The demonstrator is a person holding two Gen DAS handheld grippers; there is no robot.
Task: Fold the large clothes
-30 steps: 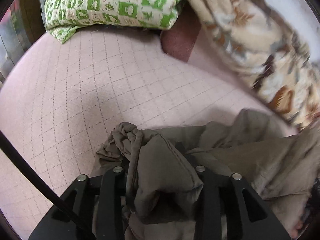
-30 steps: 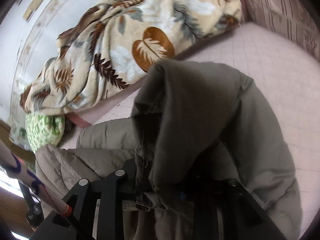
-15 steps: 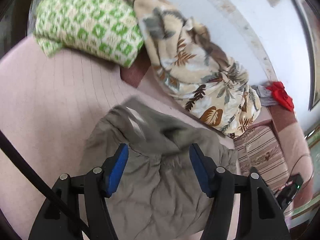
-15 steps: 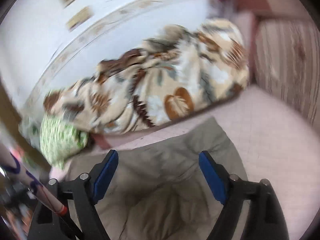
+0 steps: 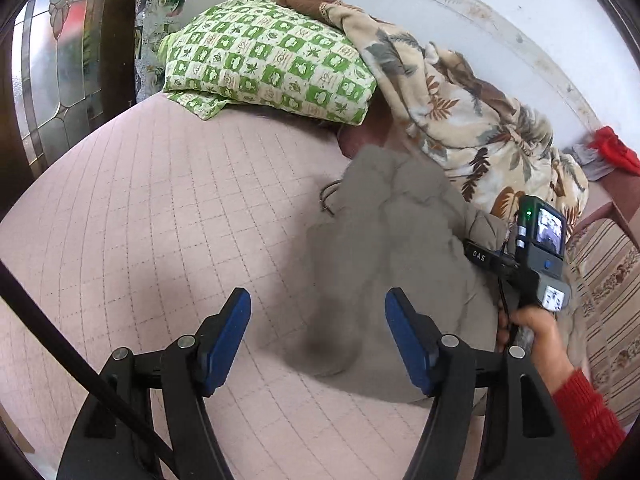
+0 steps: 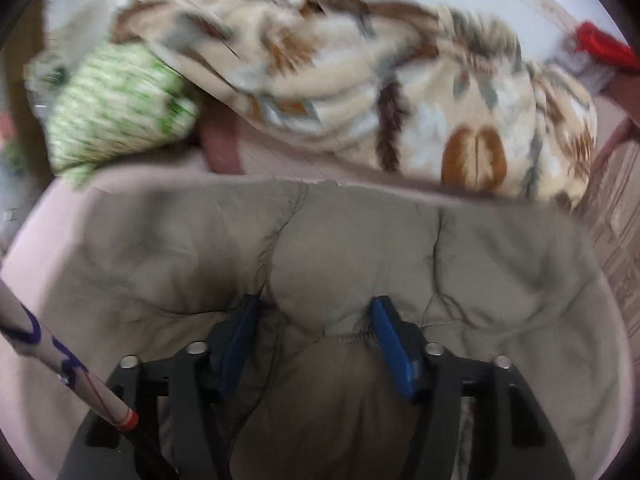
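A grey-brown padded jacket lies folded in a heap on the pink quilted bed. My left gripper is open and empty, raised above the bed just left of the jacket's near end. In the right wrist view the jacket fills the lower frame. My right gripper is open, its blue pads pressed down into the jacket's puffy surface on either side of a bulge. The right gripper's body and the hand holding it show in the left wrist view.
A green-and-white checked pillow lies at the head of the bed. A leaf-patterned blanket is bunched along the wall. A striped cushion is at the right, with a red cloth beyond it.
Both grippers let go of the jacket and opened. The jacket dropped flat onto the bed. The left gripper lifted and pulled back left; the right gripper moved down onto the jacket.
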